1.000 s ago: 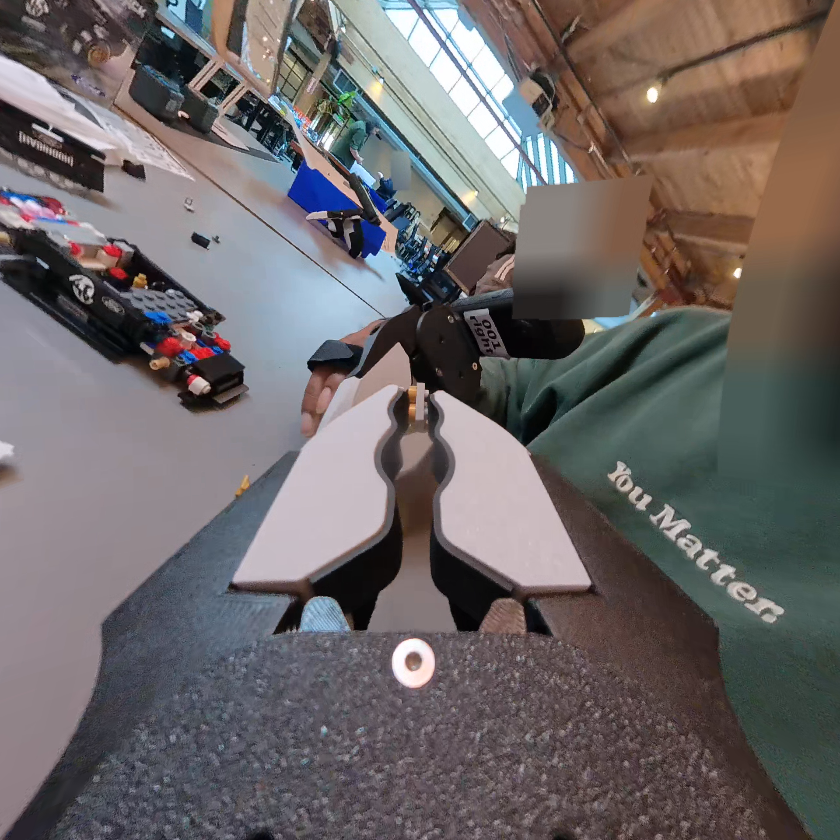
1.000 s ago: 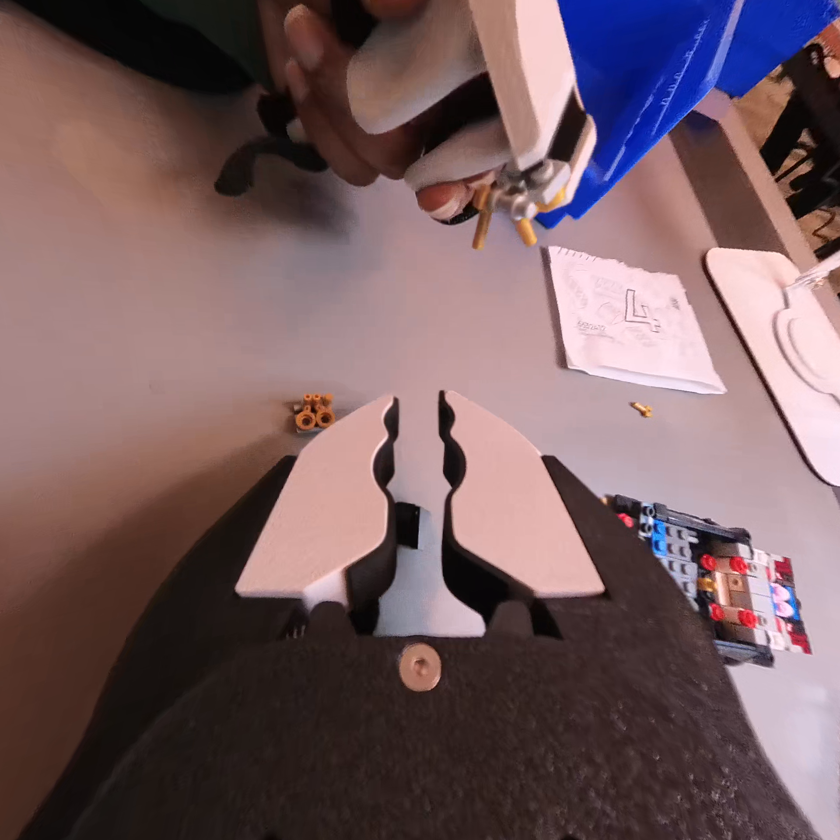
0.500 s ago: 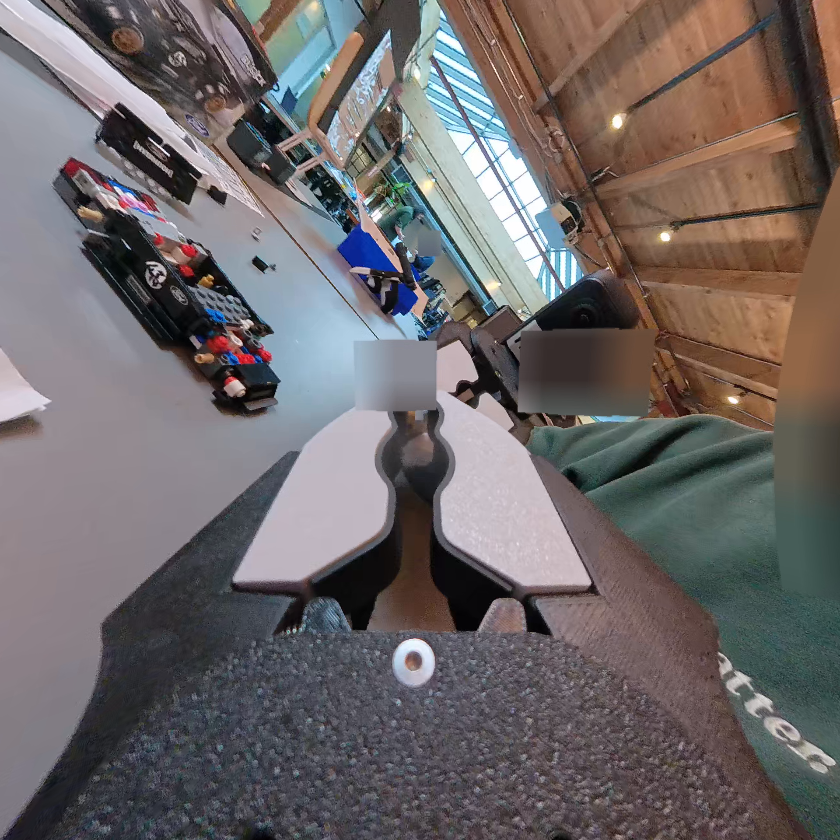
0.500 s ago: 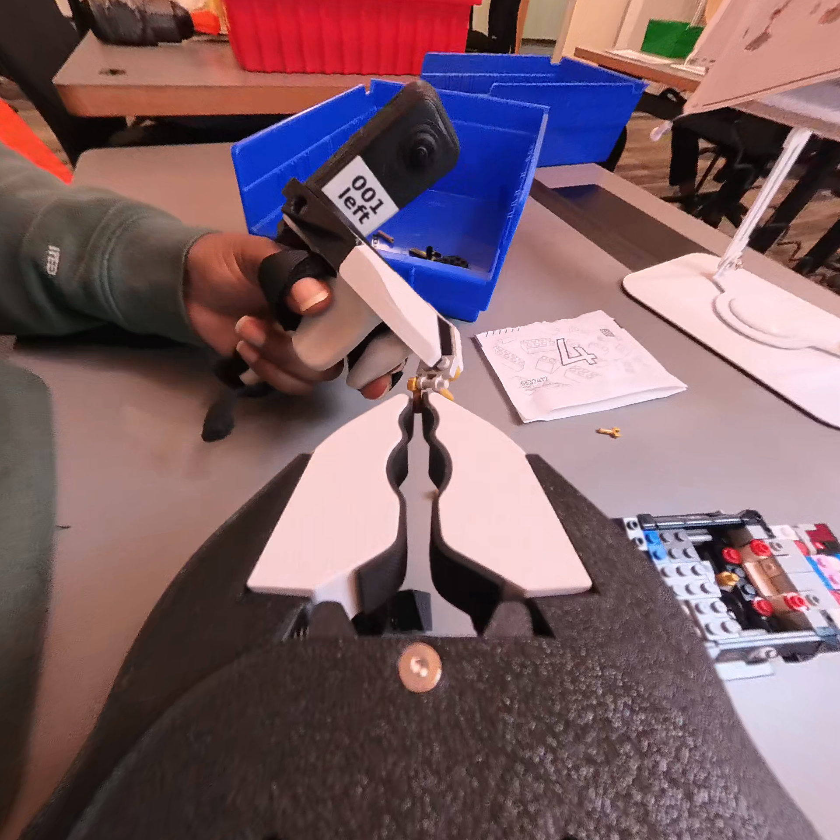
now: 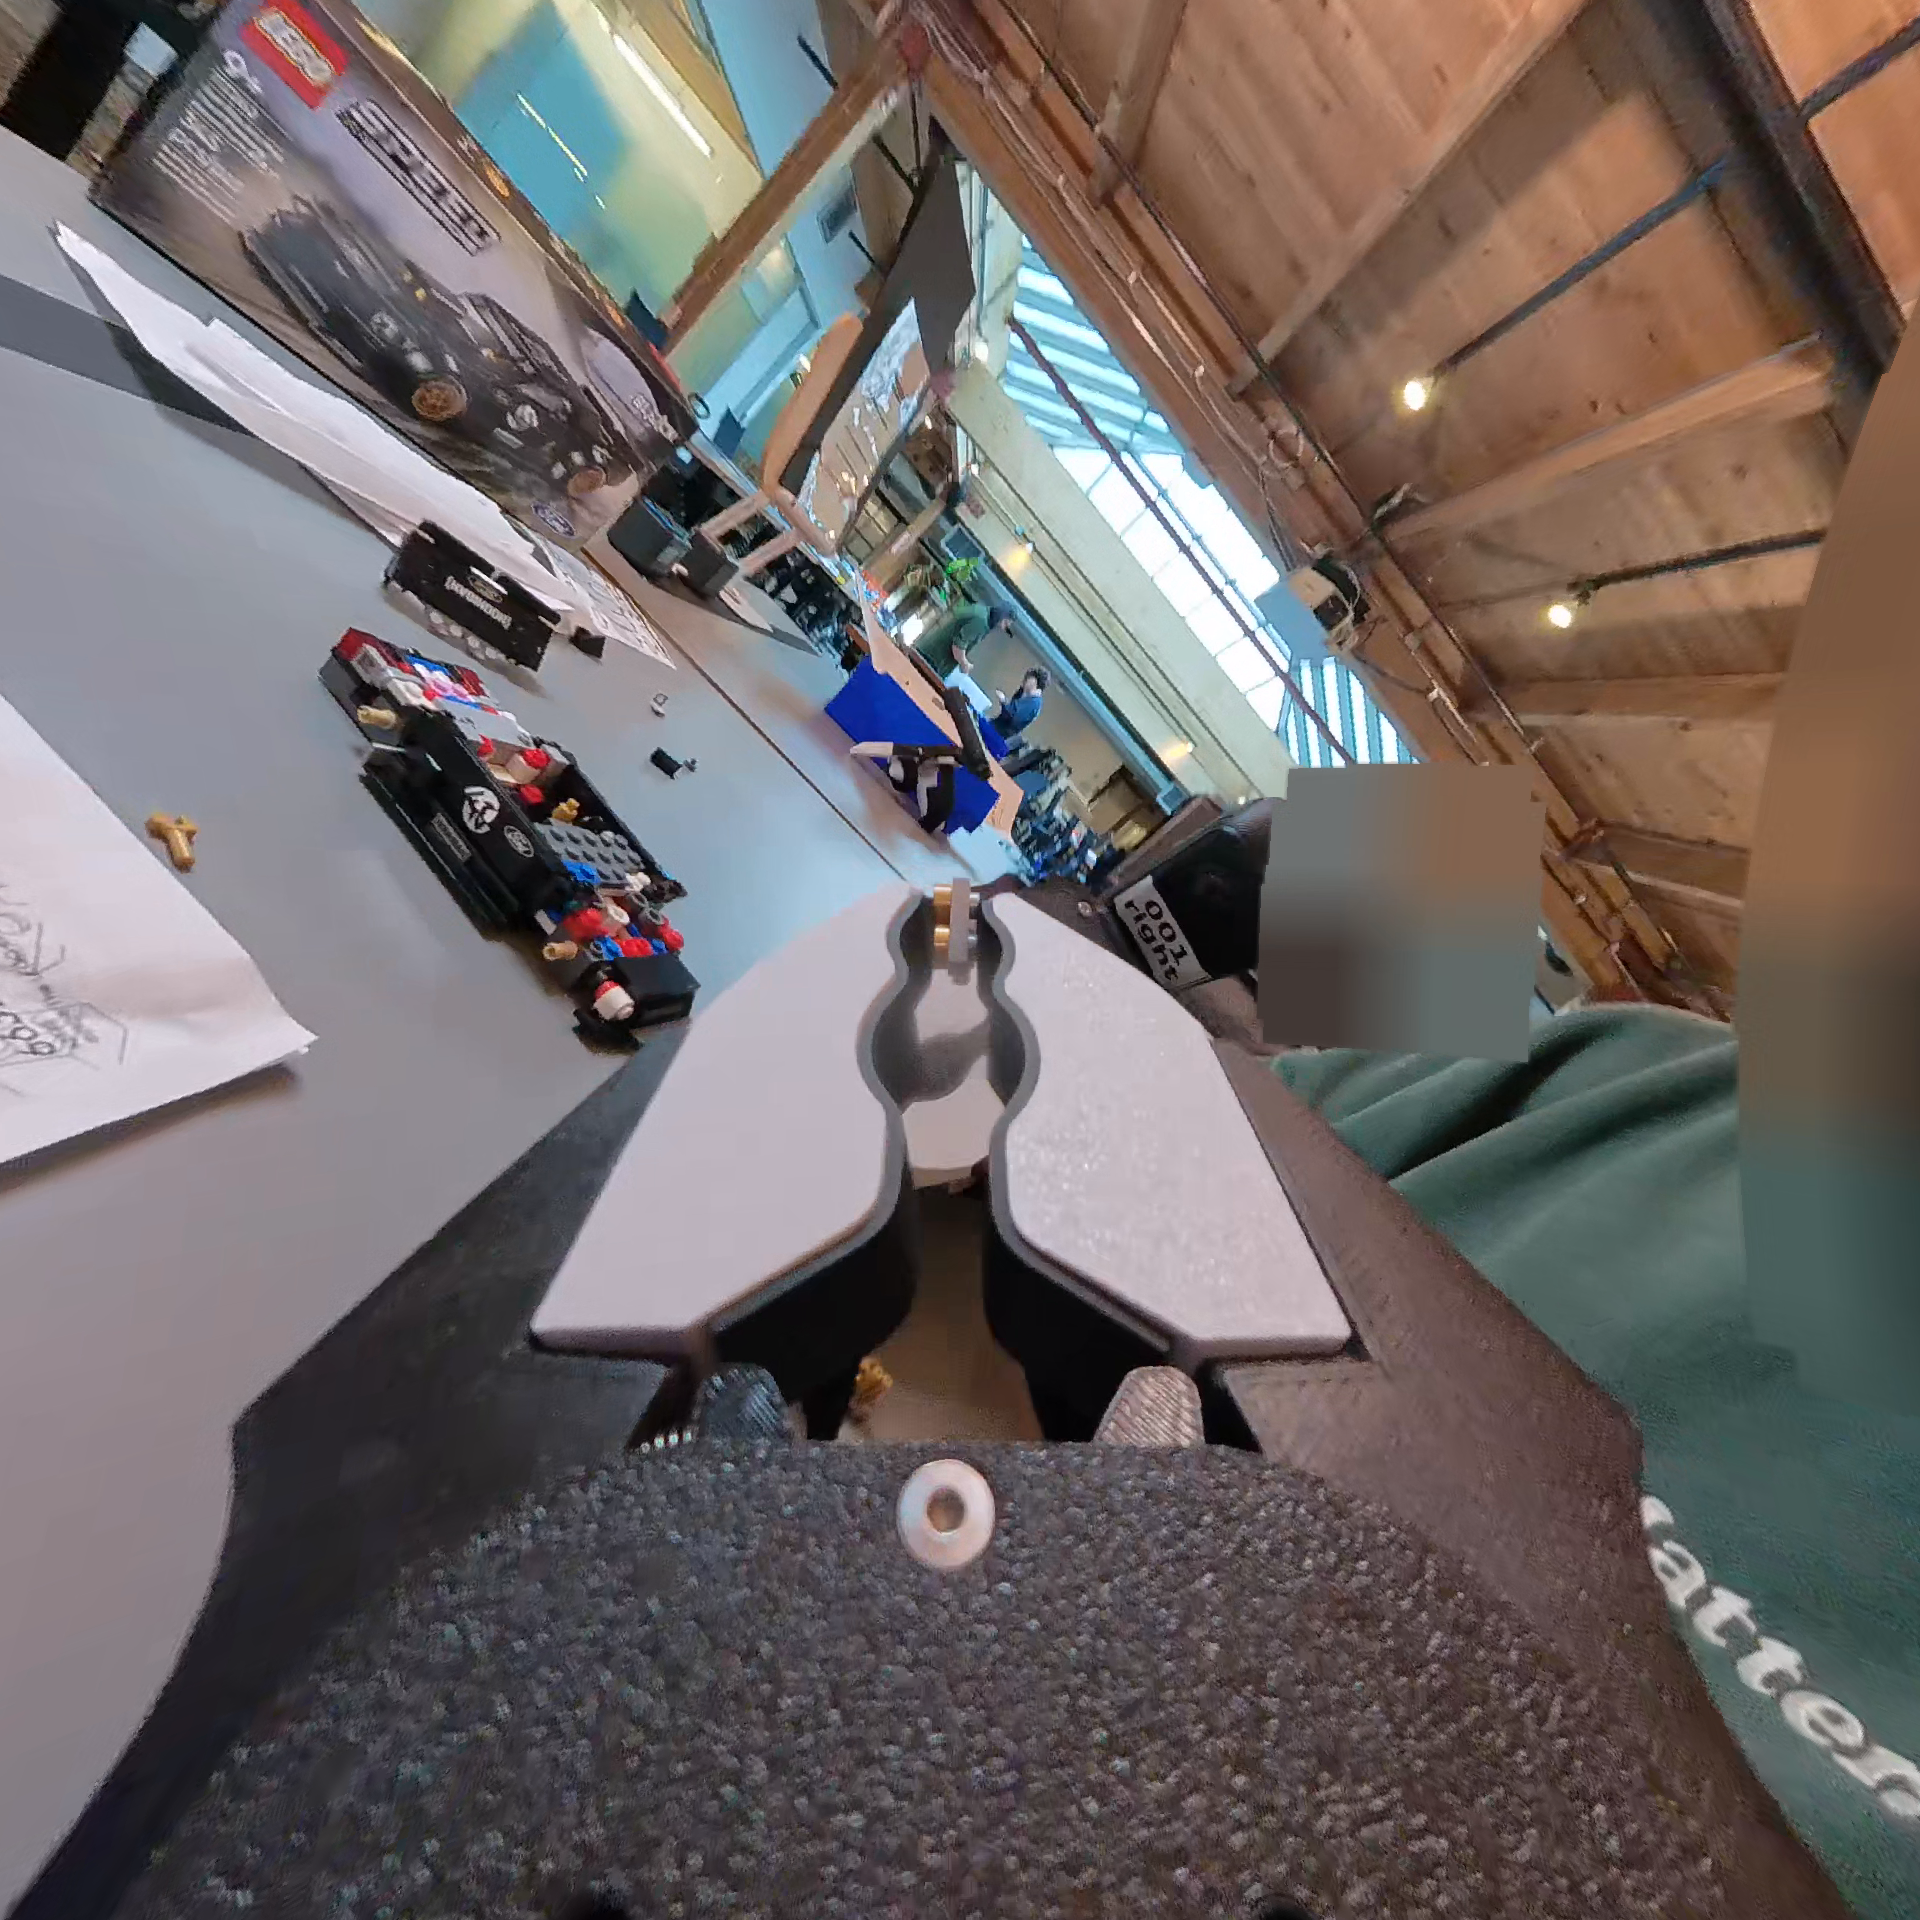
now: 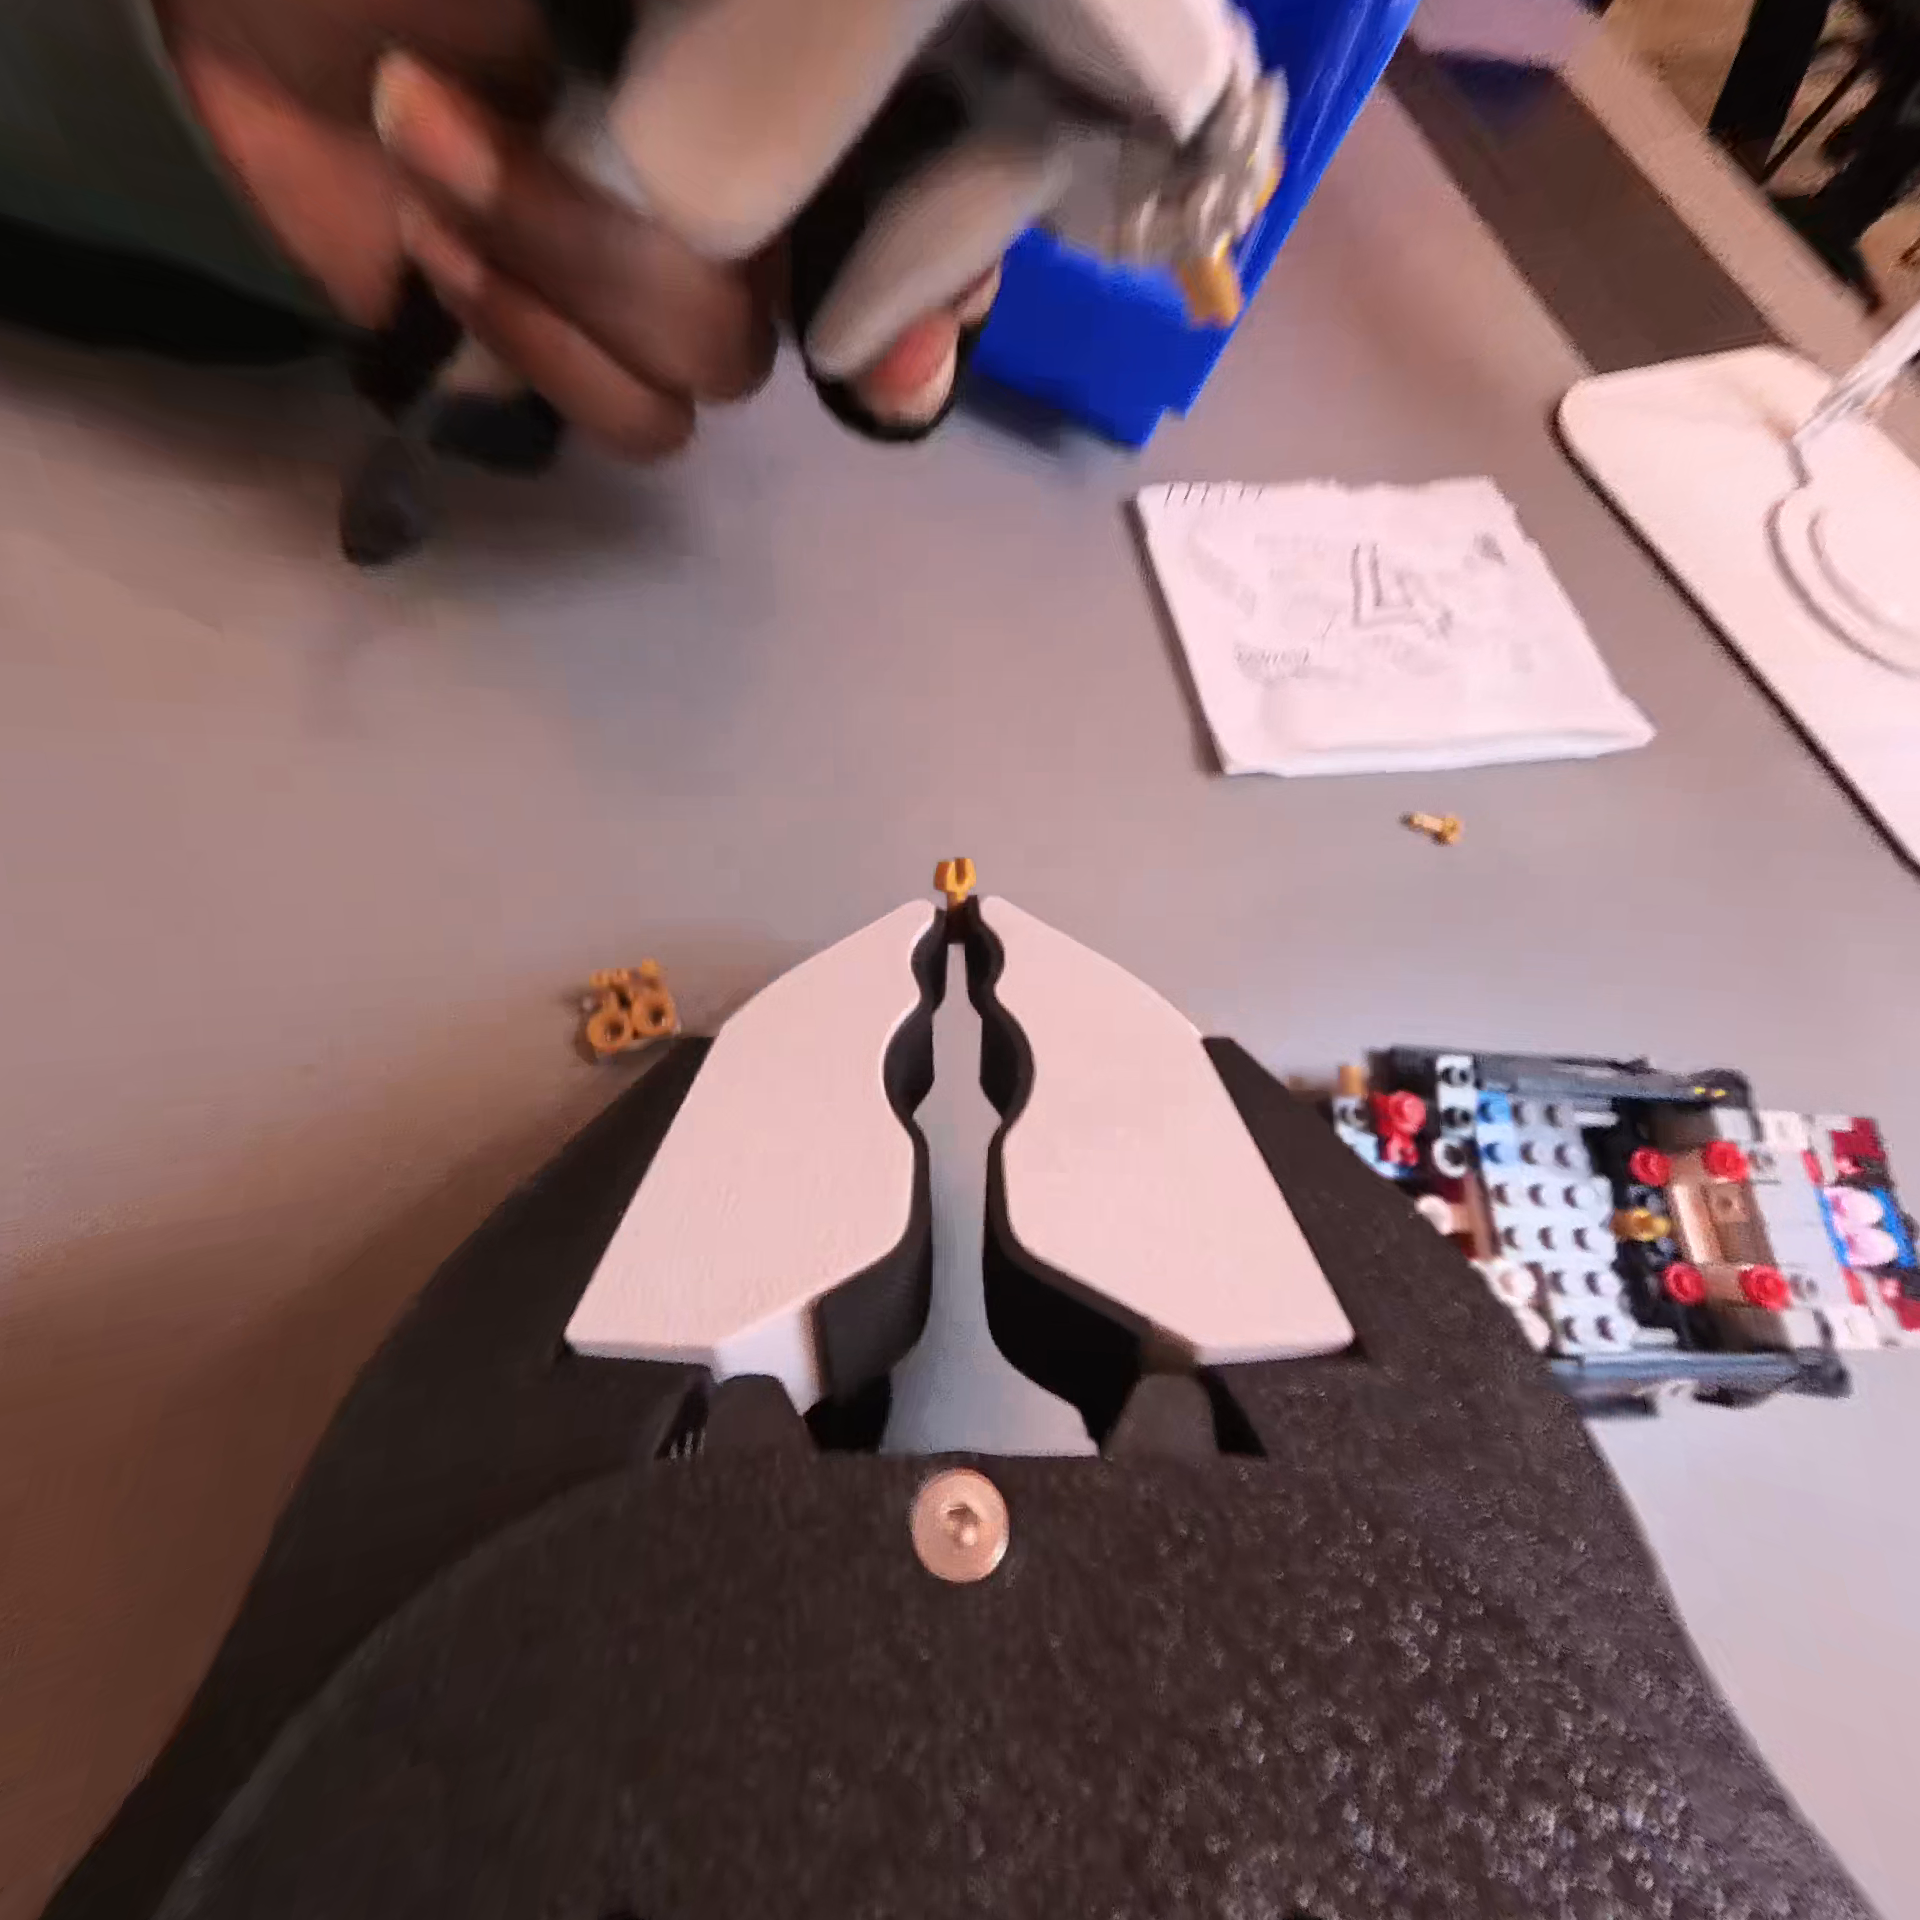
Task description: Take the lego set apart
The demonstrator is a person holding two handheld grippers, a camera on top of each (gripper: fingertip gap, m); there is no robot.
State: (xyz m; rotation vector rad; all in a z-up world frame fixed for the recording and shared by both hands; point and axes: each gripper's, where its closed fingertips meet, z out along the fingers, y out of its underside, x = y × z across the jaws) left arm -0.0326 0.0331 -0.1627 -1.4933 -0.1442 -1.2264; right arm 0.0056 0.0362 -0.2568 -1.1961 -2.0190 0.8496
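Note:
My left gripper (image 5: 951,904) is shut on a small grey and gold lego piece (image 5: 951,920) and holds it in the air. In the right wrist view it shows blurred at the top (image 6: 1231,177), with a gold pin (image 6: 1208,278) sticking down from the piece. My right gripper (image 6: 954,906) is shut on a small gold pin (image 6: 954,876) above the grey table (image 6: 727,727), below and apart from the left gripper. The partly stripped lego car chassis (image 6: 1621,1205) lies on the table to the right; it also shows in the left wrist view (image 5: 509,831).
A gold lego cluster (image 6: 627,1013) and a loose gold pin (image 6: 1434,826) lie on the table. A white paper bag (image 6: 1382,623), a blue bin (image 6: 1122,322) and a white stand base (image 6: 1766,540) are farther back. The lego box (image 5: 395,312) stands at the table's far side. Left tips to right tips: about 10 cm.
My right gripper was open a second ago, shut on the piece held by the left gripper, and has now pulled away downward with a gold pin. The left gripper has lifted away.

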